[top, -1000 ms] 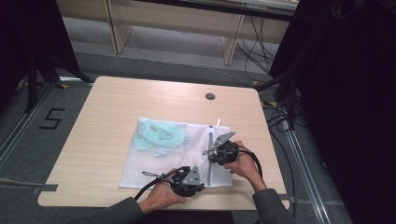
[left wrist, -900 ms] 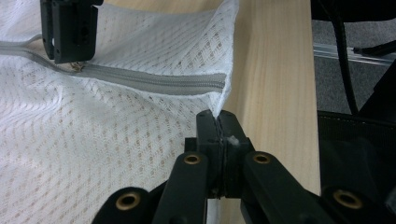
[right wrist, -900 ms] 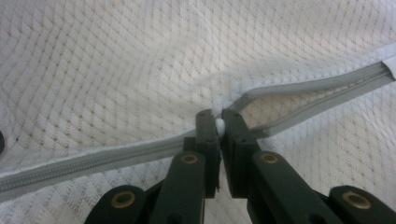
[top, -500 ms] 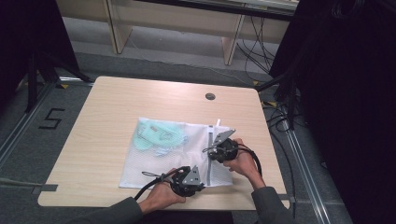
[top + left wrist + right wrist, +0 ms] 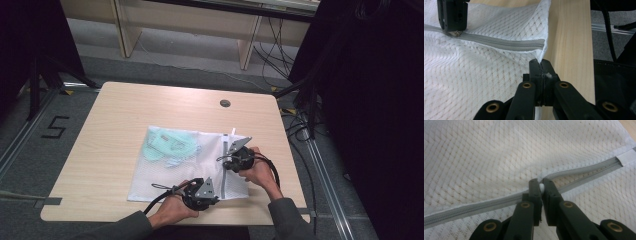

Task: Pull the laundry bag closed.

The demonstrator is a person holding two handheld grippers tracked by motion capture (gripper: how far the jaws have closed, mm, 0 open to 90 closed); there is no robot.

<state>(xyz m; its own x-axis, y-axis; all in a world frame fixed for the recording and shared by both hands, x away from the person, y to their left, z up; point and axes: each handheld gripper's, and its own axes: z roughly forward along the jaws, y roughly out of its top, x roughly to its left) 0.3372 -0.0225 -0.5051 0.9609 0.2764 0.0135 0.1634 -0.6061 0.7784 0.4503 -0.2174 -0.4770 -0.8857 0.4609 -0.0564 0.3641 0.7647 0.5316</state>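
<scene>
I am observing a white mesh laundry bag lying flat on the desk's near half, pale green items showing through its far-left part. Its grey zipper is running across the right side, partly parted beyond the pull.

Each black hand-held gripper has brass screws, grey plate, black cable.

A pale wooden worktop with a round cable hole at its far side; black cables trail on the floor right.
</scene>
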